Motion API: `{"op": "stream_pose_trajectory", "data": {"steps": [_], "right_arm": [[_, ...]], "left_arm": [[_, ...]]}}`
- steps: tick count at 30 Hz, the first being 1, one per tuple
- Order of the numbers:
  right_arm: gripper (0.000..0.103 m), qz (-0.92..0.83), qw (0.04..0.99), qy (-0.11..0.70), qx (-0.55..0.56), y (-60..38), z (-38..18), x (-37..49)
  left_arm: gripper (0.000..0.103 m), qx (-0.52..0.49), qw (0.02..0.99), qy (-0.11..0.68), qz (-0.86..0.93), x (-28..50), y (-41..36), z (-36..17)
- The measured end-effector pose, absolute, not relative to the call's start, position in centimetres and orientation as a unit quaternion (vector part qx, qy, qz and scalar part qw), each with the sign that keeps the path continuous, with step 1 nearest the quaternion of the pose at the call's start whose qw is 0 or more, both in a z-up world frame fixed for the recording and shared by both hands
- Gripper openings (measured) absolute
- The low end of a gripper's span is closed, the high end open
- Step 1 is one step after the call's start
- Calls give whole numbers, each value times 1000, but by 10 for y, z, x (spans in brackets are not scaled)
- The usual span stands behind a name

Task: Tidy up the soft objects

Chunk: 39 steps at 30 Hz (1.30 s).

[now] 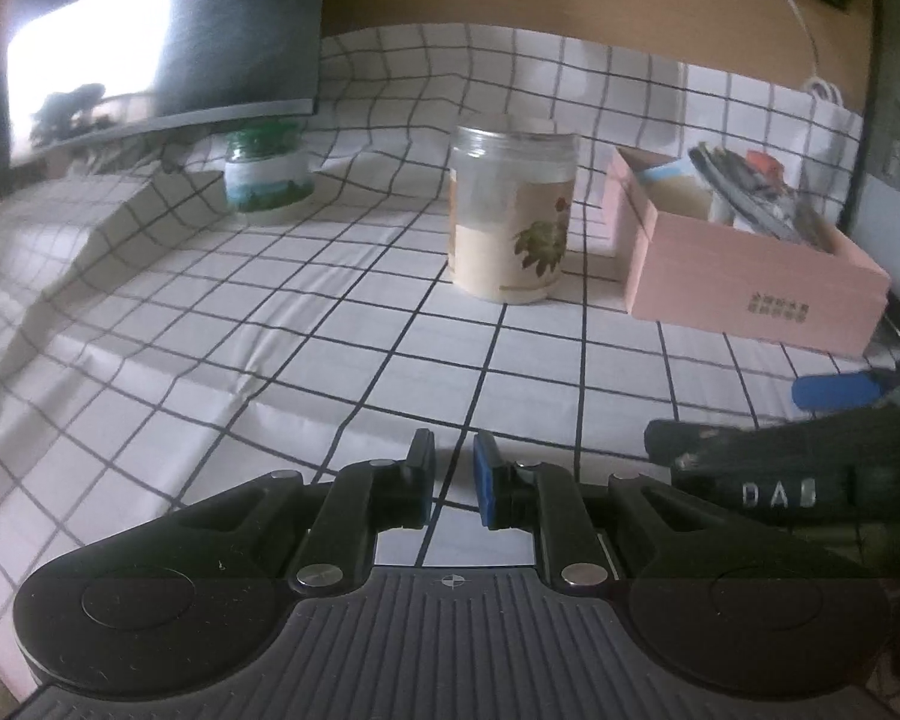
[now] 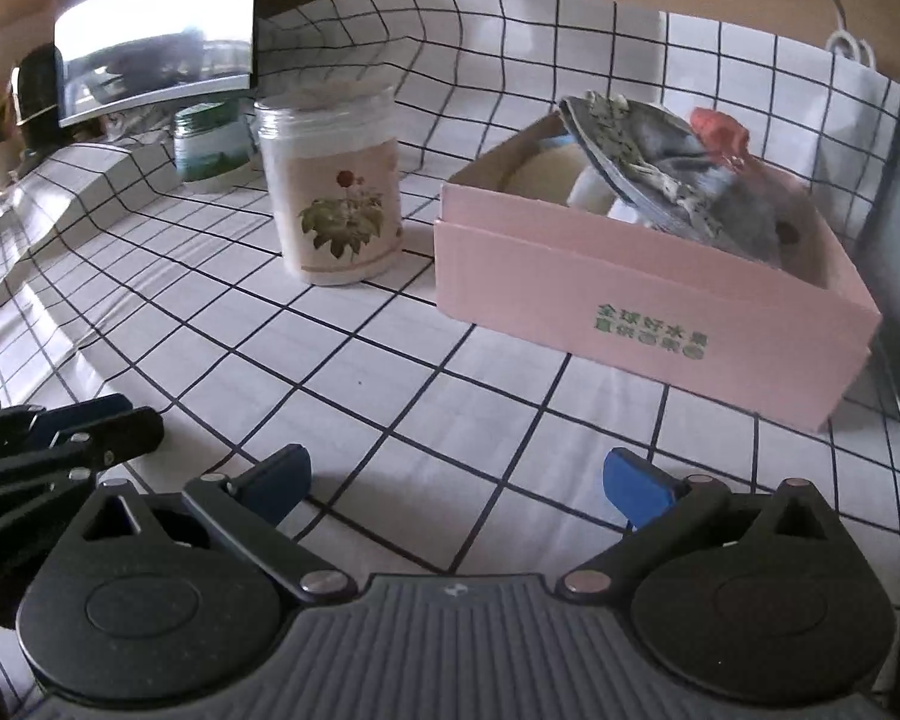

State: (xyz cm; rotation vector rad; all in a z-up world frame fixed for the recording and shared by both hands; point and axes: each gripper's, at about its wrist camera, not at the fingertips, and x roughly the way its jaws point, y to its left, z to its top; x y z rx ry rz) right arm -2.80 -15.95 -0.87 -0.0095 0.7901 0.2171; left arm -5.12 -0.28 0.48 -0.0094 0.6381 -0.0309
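Jars: two, one tall (image 2: pixel 332 192), one short (image 2: pixel 210 141)
Pink boxes: one (image 2: pixel 648 312)
Grippers: two (image 1: pixel 453 474) (image 2: pixel 459 480)
Checked cloths: one (image 2: pixel 390 372)

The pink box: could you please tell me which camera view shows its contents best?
The right wrist view: the pink box sits close, its open top showing the grey patterned fabric inside. In the left wrist view the box lies farther off at the right, its contents small and blurred.

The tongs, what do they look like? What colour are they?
Both tongs, left and right, are black, with blue pads on the fingertips, round black discs at each side, silver rivets at the joints and a ribbed grey base. White letters mark one arm's side.
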Motion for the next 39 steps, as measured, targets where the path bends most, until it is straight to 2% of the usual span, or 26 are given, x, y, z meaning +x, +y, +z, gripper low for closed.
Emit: {"op": "stream_pose_trajectory", "data": {"steps": [39], "right_arm": [[103, 105, 925, 366, -1, -155, -11, -29]], "left_arm": [[17, -3, 950, 311, -16, -51, -4, 4]]}}
